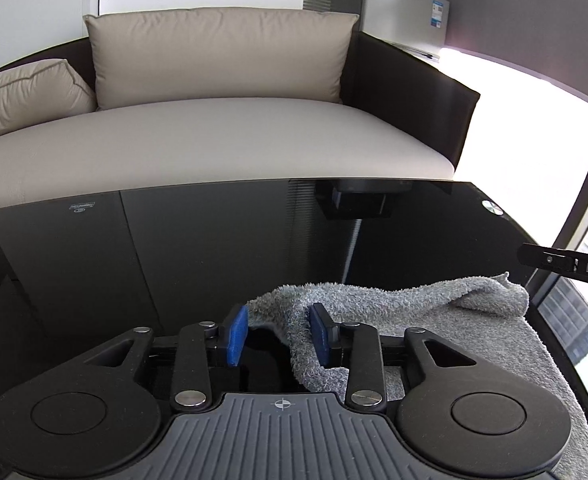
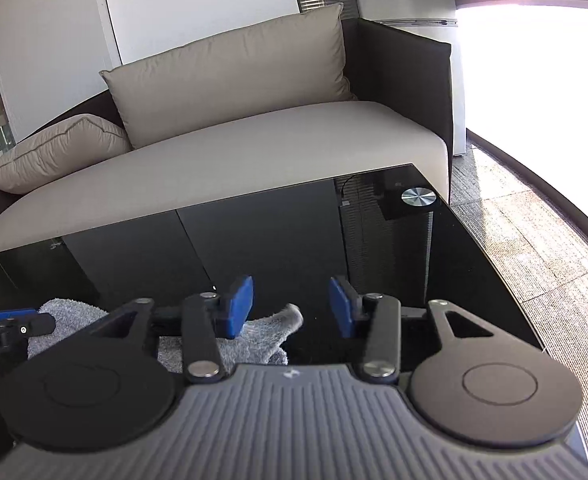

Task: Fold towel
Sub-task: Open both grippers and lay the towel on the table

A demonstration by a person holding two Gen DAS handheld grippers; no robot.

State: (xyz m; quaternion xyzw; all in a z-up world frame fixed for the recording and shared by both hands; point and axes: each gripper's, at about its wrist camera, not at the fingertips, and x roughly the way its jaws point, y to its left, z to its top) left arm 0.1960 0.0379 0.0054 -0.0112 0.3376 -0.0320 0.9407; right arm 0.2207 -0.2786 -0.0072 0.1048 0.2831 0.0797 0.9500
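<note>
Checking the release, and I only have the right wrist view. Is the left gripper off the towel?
Observer: The left gripper is open. The towel lies between its pads but isn't pinched.
Operator: Centred in the gap?
Observer: No, it drapes against the right-hand pad as the left wrist view shows it.
Operator: Towel flat over there?
Observer: No, its far edge is bunched into a raised ridge across the table.

Grey terry towel lies rumpled, partly folded, on black glass table
</note>
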